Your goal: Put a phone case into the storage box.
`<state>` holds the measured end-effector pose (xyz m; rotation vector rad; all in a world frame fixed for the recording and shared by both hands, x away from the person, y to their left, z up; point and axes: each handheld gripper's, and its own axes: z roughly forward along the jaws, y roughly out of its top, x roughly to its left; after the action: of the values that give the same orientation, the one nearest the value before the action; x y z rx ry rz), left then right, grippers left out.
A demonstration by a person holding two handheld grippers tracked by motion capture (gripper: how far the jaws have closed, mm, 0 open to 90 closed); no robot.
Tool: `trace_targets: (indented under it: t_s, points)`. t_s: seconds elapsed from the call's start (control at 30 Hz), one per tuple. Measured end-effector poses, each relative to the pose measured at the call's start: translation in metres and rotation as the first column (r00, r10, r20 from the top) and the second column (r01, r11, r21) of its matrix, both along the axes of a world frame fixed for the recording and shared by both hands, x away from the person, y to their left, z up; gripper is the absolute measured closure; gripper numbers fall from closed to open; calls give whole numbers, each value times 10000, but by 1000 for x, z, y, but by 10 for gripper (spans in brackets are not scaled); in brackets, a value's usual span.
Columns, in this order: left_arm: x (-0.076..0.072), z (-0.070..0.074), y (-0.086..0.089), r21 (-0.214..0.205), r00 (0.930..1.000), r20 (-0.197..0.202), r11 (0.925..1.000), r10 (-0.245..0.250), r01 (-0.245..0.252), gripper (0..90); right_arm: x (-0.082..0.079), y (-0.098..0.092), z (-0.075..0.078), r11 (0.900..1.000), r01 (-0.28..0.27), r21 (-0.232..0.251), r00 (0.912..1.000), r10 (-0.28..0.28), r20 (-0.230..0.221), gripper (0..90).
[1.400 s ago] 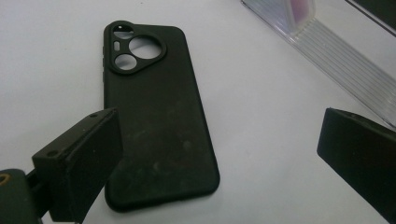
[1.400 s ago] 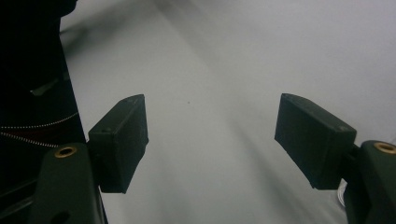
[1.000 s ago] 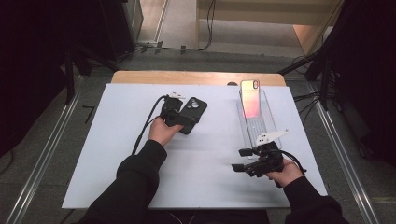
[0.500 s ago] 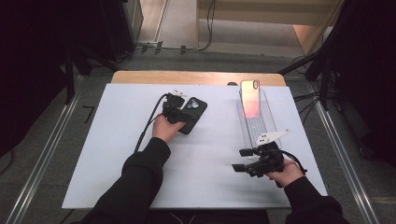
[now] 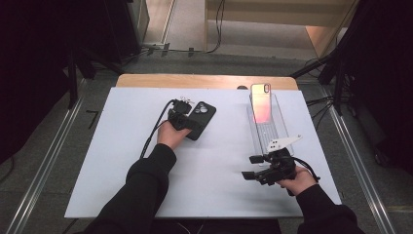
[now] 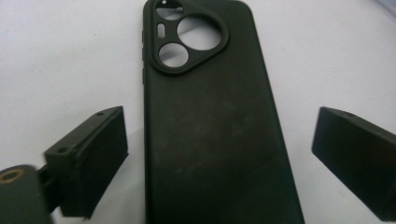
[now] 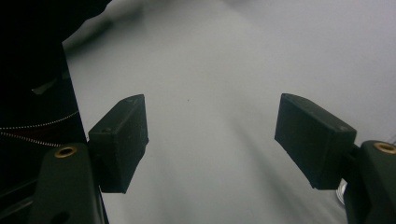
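Left gripper (image 5: 186, 113) sits over the black phone case (image 5: 200, 120) at about 11 o'clock on the white table (image 5: 122, 161), jaws spread wide. In the left gripper view the case (image 6: 210, 121) lies flat between them, one jaw off each long edge, neither touching as far as I can tell. Step in hand, as I read it: lining up to grasp the case across its width. Next move calls for a steady close, jaws square to the long edges and low enough to catch the thin sides; the case lies flush on the table, so there is little wall to bite, and a slanted squeeze would likely skid it away. Case notes: matte black, back side up, faint dusty smudges across the middle, a raised rounded-triangle camera surround at its far end with two round cutouts and smaller openings, side button bumps on the edge toward my left jaw. Right gripper (image 5: 253, 166) rests low at about 5 o'clock, jaws apart too, nothing between them but bare table in its own view (image 7: 210, 140). At 1 o'clock, a phone (image 5: 261, 101) with a pinkish glowing face leans on a clear stand (image 5: 268, 132), well apart from the case.
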<state>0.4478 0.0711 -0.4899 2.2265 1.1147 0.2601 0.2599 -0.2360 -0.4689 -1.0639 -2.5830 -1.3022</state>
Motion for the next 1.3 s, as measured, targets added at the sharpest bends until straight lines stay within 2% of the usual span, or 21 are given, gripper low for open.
trace_targets:
  t_s: [0.3, 0.43, 0.7, 0.97, 1.1, 1.3]
  points:
    - [-1, -10, -6, 787, 9999, 17, 9968, -126, 124, 49, 0, 0, 0, 10000, 17, -30, 10000, -17, -26, 236]
    - [-2, -10, -8, 819, 9999, 93, 9966, -54, 46, 50, 0, 1, 0, 10000, -16, -41, 10000, 16, -28, 236]
    - [-5, -12, -13, 1383, 9992, 360, 9903, -175, 123, 47, 0, 1, -1, 10000, -34, -79, 10000, 34, 7, 236]
    - [-6, -13, -14, 1418, 9992, 388, 9899, -55, 0, 50, 0, 2, -1, 9999, -67, -113, 10000, 67, 39, 236]
    - [-7, -11, -15, 1404, 9990, 428, 9901, -99, 38, 114, 0, 2, -1, 9999, -59, -126, 10000, 59, 10, 236]
    - [-8, -11, -16, 1386, 9992, 404, 9903, -26, -31, 125, 0, 2, -1, 9999, -72, -135, 10000, 72, 19, 236]
